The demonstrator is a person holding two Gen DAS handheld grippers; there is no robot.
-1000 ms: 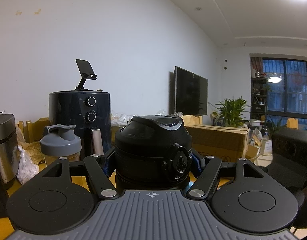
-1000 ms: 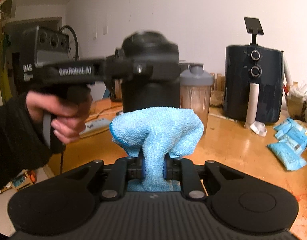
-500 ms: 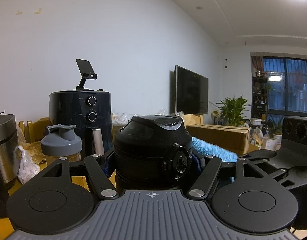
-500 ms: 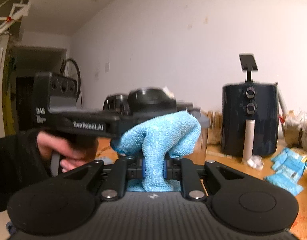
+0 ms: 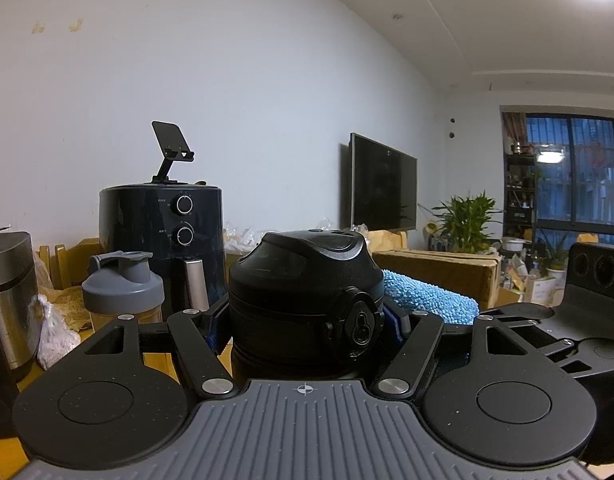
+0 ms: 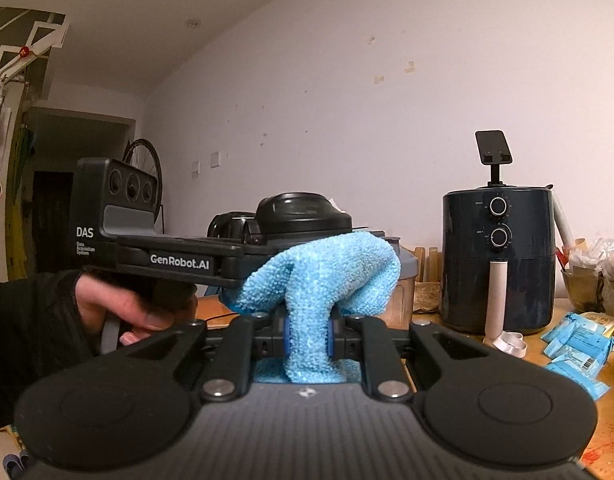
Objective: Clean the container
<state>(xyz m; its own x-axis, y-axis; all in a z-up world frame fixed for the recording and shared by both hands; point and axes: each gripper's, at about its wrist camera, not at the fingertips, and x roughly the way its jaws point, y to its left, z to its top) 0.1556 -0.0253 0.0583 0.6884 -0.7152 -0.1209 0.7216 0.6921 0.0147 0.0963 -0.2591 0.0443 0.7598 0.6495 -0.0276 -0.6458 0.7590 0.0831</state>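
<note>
1. L gripper (image 5: 307,320) is clamped on the black container (image 5: 303,292). Jaws pinch it from both sides just below the lid, blue pads tight on the wall. Container is upright and sits centre in the L wrist view, lock button facing the cam.
2. R gripper (image 6: 307,336) is pinched on the blue cloth (image 6: 319,280). Cloth is bunched between the pads and mushrooms out over the tips.
3. Container loc: held up between both tools, above the wooden table (image 6: 447,340). In the R wrist view its lid shows just behind the cloth. A hand (image 6: 139,304) grips the L tool's handle at left.
4. Step in hand, my read: the wipe itself, contact phase. In the L view the cloth sits hard against the container's right side. Looks touching, but can't confirm since the contact patch is hidden behind the body.
5. Next move needs: L keeps a firm hold with no rotation slip. R drags the cloth over the wall and lid shoulder with light side pressure.
6. Watch: side load may twist the container in the L pads. The cloth wad may snag on the lock button or L fingers.
7. Bg clutter: air fryer (image 6: 499,256) and shaker bottle (image 5: 123,292) are behind, well apart from the work, so no clash expected.
</note>
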